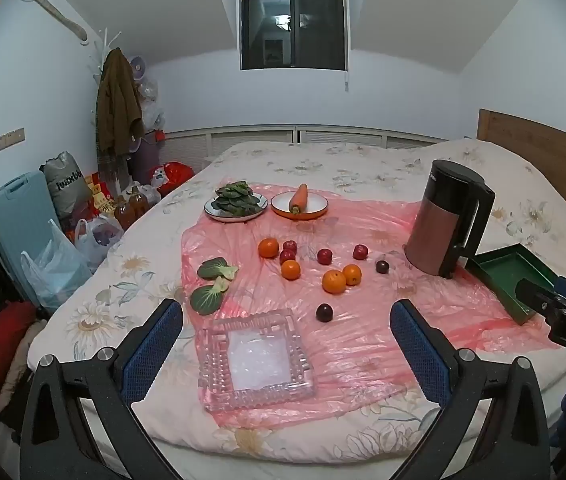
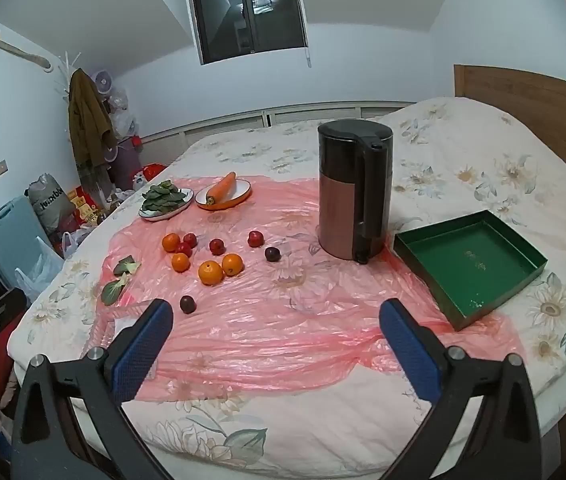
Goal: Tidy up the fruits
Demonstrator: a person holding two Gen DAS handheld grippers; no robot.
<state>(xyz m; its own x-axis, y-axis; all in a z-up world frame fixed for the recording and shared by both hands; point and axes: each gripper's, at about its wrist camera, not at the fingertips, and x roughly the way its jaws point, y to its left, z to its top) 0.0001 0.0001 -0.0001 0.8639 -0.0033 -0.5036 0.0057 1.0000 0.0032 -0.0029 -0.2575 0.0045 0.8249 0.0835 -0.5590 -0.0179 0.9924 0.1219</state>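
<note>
Plainly nothing has been picked up yet: the left gripper (image 1: 286, 322) and the right gripper (image 2: 276, 320) both hover over the near edge of the bed (image 2: 463, 152) with their jaws spread wide and nothing between the blue pads. The fruits lie loose on a pink plastic sheet (image 2: 283, 332) spread over the flowered quilt, probably to keep the bedding clean. Four oranges sit in the middle of the sheet, the nearest orange (image 1: 333, 281) touching or almost touching a smaller one; among them are small red fruits (image 1: 324, 256), glossy and round, and two darker plums, one dark plum (image 1: 324, 313) lying alone nearest the grippers. Two likely containers flank the spread: a clear glass tray (image 1: 255, 396) just ahead of the left gripper and an empty green box (image 2: 471, 268) on the right, beside a tall kettle (image 2: 353, 196). Farther back, a plate of greens (image 1: 235, 204) and a carrot on an orange-rimmed plate (image 1: 299, 204) look already sorted, while two loose leaves (image 1: 213, 280) lie at the sheet's left edge.
</note>
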